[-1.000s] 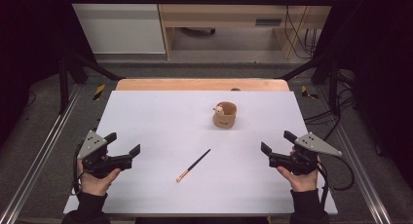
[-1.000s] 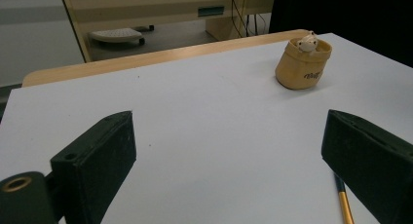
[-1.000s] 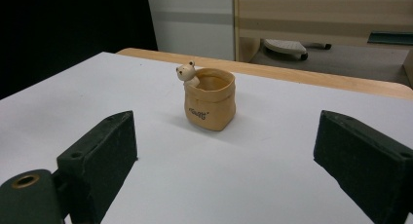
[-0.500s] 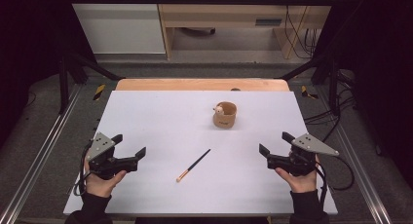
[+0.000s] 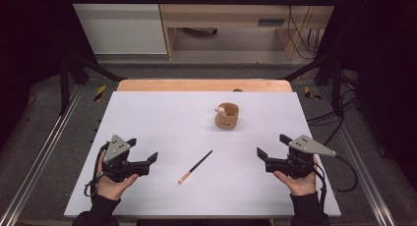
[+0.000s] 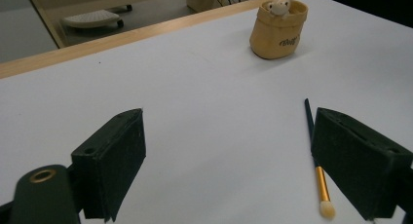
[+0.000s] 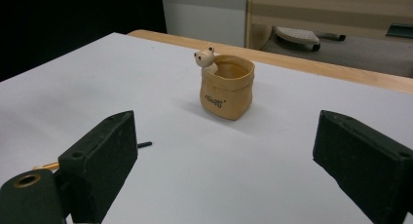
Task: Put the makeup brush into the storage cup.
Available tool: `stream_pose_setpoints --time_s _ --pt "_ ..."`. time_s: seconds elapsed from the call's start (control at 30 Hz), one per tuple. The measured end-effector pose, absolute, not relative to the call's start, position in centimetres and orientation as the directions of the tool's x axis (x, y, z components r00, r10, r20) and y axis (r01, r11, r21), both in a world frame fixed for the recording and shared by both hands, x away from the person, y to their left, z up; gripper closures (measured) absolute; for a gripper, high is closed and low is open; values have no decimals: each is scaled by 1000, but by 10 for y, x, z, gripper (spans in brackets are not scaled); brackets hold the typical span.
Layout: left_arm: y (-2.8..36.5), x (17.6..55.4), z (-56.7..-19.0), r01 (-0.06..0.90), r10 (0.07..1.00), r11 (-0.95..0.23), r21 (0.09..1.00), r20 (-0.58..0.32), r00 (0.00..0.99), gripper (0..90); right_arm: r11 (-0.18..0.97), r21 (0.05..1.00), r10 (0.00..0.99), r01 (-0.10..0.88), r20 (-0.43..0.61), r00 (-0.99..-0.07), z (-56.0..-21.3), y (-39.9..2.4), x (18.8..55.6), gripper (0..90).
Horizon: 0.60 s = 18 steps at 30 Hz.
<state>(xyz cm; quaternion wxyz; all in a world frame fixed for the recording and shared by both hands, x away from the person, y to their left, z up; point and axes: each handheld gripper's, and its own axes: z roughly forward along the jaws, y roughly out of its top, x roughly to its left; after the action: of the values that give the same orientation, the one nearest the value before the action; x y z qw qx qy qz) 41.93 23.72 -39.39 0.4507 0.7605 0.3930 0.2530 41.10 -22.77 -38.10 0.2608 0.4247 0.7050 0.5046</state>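
1. Two hand-held grippers are what we log first. The left gripper (image 5: 152, 158) sits at the lower left of the high view, held in the person's left hand (image 5: 114, 179), its jaws spread wide with nothing between them. A grey three-cornered plate (image 5: 117, 146) lies on top of it.
2. The right gripper (image 5: 261, 154) sits at the lower right of the high view, held in the right hand (image 5: 297, 179). In the right gripper view we see its jaws standing far apart, unloaded.
3. We count one white table (image 5: 162, 113) filling the middle of the high view, with a bare wooden edge (image 5: 196, 85) along its upper side.
4. One slim brush (image 5: 195, 166) lies flat on the table at lower centre of the high view, between the two grippers and touching neither. It has a black handle, a gold ferrule and a pale tip pointing toward the lower left. In the left gripper view we find it just beside the inner face of the right-hand jaw, at the lower right of the frame.
5. One tan sack-shaped cup (image 5: 226, 116) stands upright right of centre in the high view, well apart from the brush. A small bear figure (image 7: 206, 59) peeks over its rim, and dark lettering, too small to read, marks its side.
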Motion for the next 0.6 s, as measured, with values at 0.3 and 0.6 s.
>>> stream_pose_setpoints --time_s 0.3,0.6 --pt "212 429 -400 403 779 -374 835 48 625 173 152 926 858 344 49 -512 -383 -225 412 92" --pt "188 440 -399 404 733 -459 791 81 676 221 148 926 857 349 56 -512 -382 -226 411 93"
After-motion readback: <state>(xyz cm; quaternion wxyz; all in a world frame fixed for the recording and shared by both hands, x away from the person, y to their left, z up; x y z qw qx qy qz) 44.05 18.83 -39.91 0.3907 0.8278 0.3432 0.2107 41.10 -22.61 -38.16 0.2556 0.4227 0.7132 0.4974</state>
